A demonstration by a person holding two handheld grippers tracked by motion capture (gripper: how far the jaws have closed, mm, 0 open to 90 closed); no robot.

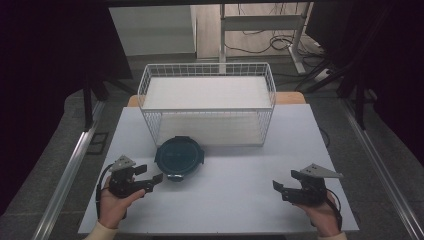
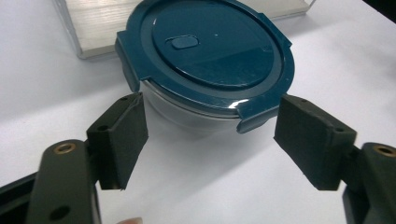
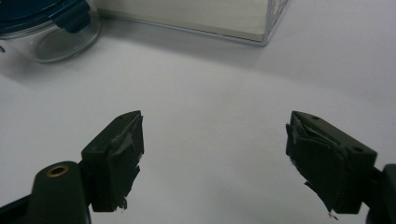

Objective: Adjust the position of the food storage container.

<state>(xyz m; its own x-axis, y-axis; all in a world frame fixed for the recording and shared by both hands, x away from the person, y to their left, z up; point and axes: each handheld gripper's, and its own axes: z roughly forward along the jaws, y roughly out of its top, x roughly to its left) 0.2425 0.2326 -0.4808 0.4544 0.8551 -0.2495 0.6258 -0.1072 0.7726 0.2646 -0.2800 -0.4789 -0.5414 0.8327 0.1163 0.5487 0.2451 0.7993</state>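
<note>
A round clear container with a dark blue clip-on lid (image 1: pixel 179 157) sits on the white table (image 1: pixel 225 200), just in front of the wire basket (image 1: pixel 207 105). My left gripper (image 1: pixel 152 179) is open and points at the container (image 2: pixel 205 60) from its near left. Its jaws stand wide, just short of the container's near side, with nothing between them. My right gripper (image 1: pixel 280 190) is open at the near right of the table, pointing left over bare tabletop. The container's clear wall (image 3: pixel 51 37) shows at the upper left of the right gripper view.
The white wire basket stands at the far middle of the table, with a pale flat panel across its top and another inside. Its lower front edge (image 3: pixel 187 21) runs along the top of the right gripper view. Dark floor and cables lie beyond the table.
</note>
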